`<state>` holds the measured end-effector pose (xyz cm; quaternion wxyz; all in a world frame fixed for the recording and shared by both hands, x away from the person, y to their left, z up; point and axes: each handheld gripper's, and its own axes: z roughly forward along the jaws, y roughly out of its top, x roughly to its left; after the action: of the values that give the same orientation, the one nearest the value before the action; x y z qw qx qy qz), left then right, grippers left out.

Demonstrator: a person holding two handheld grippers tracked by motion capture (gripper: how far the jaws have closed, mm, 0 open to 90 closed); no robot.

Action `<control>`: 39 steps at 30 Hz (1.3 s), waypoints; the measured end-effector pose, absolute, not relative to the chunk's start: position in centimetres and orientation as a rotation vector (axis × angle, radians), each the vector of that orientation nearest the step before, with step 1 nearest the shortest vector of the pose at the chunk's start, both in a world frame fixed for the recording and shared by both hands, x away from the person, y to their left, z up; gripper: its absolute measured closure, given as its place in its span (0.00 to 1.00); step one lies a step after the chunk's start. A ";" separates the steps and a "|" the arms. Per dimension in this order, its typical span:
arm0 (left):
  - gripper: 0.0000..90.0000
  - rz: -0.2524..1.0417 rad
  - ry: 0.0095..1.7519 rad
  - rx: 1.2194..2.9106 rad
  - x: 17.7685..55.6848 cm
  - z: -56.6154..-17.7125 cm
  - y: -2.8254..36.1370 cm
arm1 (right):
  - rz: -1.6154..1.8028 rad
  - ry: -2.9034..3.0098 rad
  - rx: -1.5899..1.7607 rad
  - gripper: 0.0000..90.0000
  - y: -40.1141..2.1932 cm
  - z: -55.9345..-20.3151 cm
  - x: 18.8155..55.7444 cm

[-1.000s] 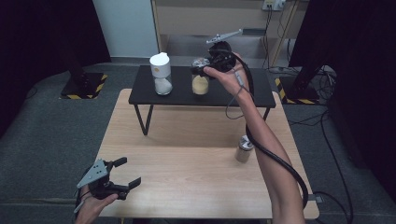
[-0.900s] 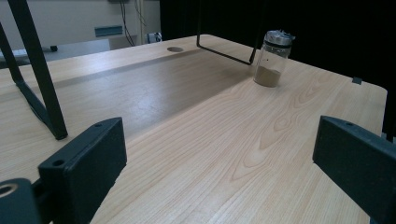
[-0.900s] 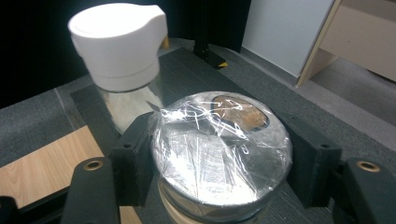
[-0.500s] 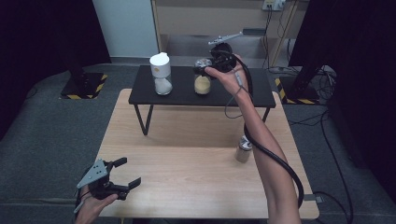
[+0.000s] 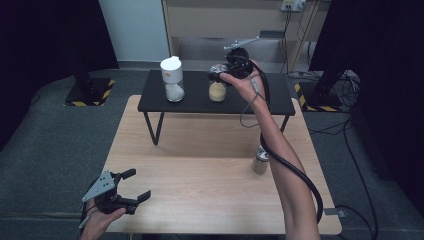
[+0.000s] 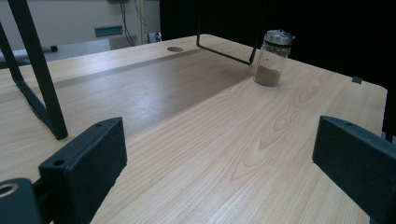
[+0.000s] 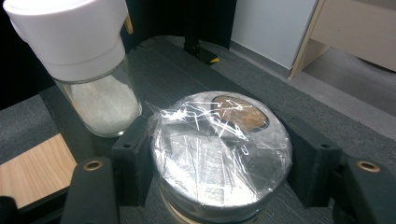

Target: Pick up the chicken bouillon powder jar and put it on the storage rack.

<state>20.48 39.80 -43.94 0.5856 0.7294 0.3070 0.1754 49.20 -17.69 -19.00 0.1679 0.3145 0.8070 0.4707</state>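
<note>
A glass jar of yellowish powder stands on the low black shelf at the back of the table. Its metal lid is wrapped in clear film. My right gripper is shut on that lid, one black jaw on each side. To its left on the shelf is a jar of white grains with a white cap. My left gripper stays open over the wooden table's front left corner, with nothing between its jaws.
A small glass jar of brown powder with a metal lid stands on the right half of the wooden table. The shelf's thin black legs rest on the tabletop. A black cable trails along the right forearm.
</note>
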 end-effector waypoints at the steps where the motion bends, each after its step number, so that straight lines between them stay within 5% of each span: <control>1: 0.02 0.410 0.716 1.701 20.5 -43.9 39.8 | 1.339 2.298 0.896 0.39 -17.7 -19.1 49.2; 10: 0.02 0.411 0.715 1.702 20.5 -43.9 39.8 | 1.338 2.295 0.890 0.38 -17.7 -19.1 49.1; 21: 0.02 0.414 0.715 1.704 20.4 -43.9 39.7 | 1.362 2.233 0.907 0.14 -17.9 -19.3 48.2; 39: 0.02 0.418 0.716 1.706 20.4 -43.9 39.7 | 1.399 2.205 0.839 0.11 -18.9 -17.7 46.5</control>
<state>20.40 39.67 -43.86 0.5833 0.7306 0.3065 0.1789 46.51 -18.88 -17.65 0.1983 0.2997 0.7880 0.4999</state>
